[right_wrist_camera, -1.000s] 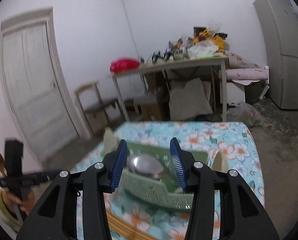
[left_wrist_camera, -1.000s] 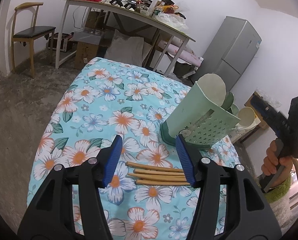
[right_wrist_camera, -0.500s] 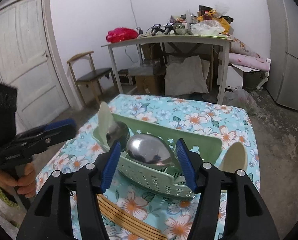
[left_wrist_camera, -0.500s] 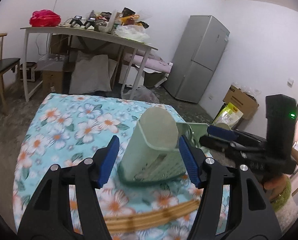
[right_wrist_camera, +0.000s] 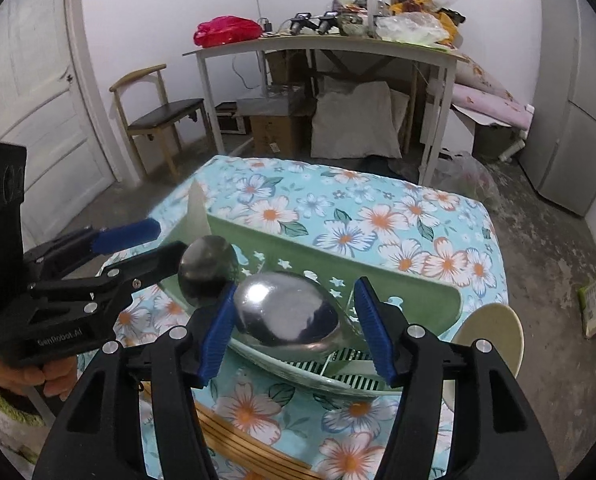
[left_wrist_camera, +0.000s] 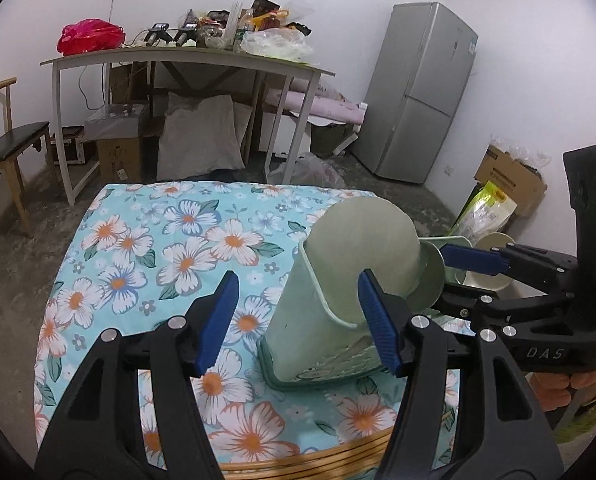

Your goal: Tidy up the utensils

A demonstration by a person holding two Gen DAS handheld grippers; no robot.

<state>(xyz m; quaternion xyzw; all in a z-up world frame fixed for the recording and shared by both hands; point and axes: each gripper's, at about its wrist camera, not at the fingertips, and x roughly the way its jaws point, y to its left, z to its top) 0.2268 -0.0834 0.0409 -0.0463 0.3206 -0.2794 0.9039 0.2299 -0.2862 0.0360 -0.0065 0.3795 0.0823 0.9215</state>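
A pale green utensil holder stands on the flowered table; it also shows in the right wrist view. Two metal spoons and pale flat paddles stick out of it. Wooden chopsticks lie on the cloth in front of the holder, also low in the right wrist view. My left gripper is open, above the cloth just before the holder's left end. My right gripper is open, its fingers either side of the large spoon's bowl, whether touching I cannot tell.
Behind the table stand a cluttered white desk, a chair, boxes and cushions and a grey fridge. A door is at the left. The table's edges drop to bare concrete floor.
Both grippers have come close to the holder. The left one swung from over the chopsticks to the holder's end; the right one moved in over the large spoon.
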